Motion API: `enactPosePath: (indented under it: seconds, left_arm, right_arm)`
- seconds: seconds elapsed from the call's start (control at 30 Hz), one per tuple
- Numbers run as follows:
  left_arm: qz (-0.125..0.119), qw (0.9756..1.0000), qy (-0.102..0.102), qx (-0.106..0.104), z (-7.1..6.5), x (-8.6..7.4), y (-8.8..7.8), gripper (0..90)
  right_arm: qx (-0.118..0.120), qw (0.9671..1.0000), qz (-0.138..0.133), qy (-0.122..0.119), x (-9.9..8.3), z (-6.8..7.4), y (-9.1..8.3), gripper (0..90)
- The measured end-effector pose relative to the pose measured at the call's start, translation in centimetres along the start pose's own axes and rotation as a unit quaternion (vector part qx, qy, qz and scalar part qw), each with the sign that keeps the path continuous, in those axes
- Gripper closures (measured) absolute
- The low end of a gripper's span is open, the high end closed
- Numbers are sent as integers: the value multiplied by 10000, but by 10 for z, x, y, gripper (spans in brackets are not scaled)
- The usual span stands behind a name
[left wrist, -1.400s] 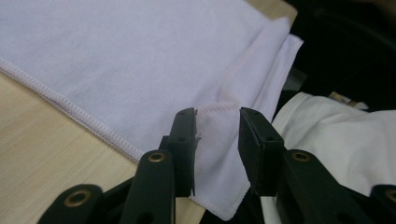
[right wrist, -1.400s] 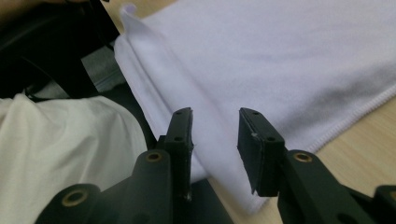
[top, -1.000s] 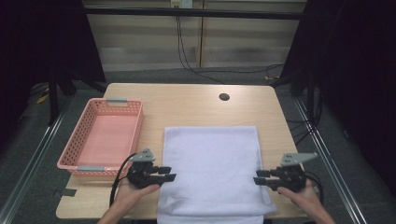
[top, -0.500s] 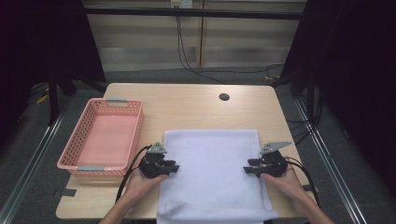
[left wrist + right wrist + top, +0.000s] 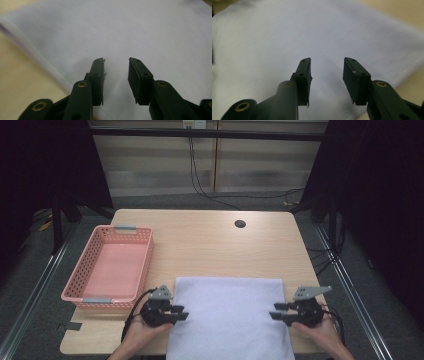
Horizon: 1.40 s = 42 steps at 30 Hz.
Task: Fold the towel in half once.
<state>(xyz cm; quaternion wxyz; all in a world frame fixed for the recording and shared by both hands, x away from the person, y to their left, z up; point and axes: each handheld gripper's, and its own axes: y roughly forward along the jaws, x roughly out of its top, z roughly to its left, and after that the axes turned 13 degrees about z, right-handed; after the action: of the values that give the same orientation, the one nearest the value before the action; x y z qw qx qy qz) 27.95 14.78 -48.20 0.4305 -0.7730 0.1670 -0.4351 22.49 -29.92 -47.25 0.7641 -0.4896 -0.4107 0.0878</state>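
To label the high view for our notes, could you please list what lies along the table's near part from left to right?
Pink basket → left gripper → white towel → right gripper.

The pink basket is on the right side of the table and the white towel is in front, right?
Not quite. The basket sits on the left side of the table, as the high view shows. The white towel is indeed at the front.

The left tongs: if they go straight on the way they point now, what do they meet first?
Most likely the white towel. The left tongs stand open over its left edge, pointing across the cloth, with nothing between them. How high they hang above it is hard to judge.
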Motion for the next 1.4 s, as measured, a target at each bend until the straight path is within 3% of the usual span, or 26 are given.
enactPosePath:
  seconds: [0.1,0.13,0.17,0.27,0.33,0.43,0.53,0.63,0.77,0.87,0.9,0.93,1.0,1.07,1.17,1.27,1.4]
  left_arm:
    - [-182,9990,-239,344,28,23,3,619]
    - [-230,9989,-273,289,34,27,4,598]
    - [-233,9990,-278,257,39,31,5,595]
    - [-456,9967,-465,477,53,46,9,567]
    - [-449,9966,-559,405,56,50,13,559]
    - [-372,9958,-564,612,61,52,18,549]
    - [-323,9933,-772,792,72,49,22,513]
    - [-155,9942,-762,737,76,48,27,492]
    - [53,9954,-601,748,69,49,30,482]
    - [178,9966,-484,636,65,45,27,597]
    - [210,9978,-437,462,64,43,26,682]
    - [227,9982,-344,441,61,41,26,760]
    - [131,9986,-373,339,56,41,24,821]
    - [-126,9988,-412,224,54,44,18,830]
    - [-560,9971,-483,153,52,51,3,832]
    - [-889,9950,-395,231,46,60,-13,833]
    - [-1072,9933,-273,332,43,76,-30,833]
  right_arm:
    - [-405,9987,-273,143,20,-31,-2,545]
    - [-500,9980,-325,230,28,-44,0,532]
    - [-469,9978,-363,280,32,-52,1,529]
    - [-560,9971,-374,341,46,-73,13,510]
    - [-493,9977,-292,372,53,-85,27,490]
    - [-472,9982,-117,346,54,-90,39,478]
    - [-429,9987,59,276,52,-90,44,475]
    - [-299,9990,122,298,46,-92,46,479]
    - [-133,9991,169,364,44,-92,44,558]
    - [4,9992,242,318,40,-90,41,672]
    - [81,9992,251,297,38,-89,40,737]
    - [175,9989,267,337,35,-89,38,781]
    - [265,9987,213,386,31,-88,34,844]
    - [259,9990,98,365,31,-86,26,855]
    - [281,9982,-373,377,35,-87,7,858]
    - [249,9967,-680,366,40,-87,-8,859]
    - [146,9941,-1027,313,53,-87,-29,861]
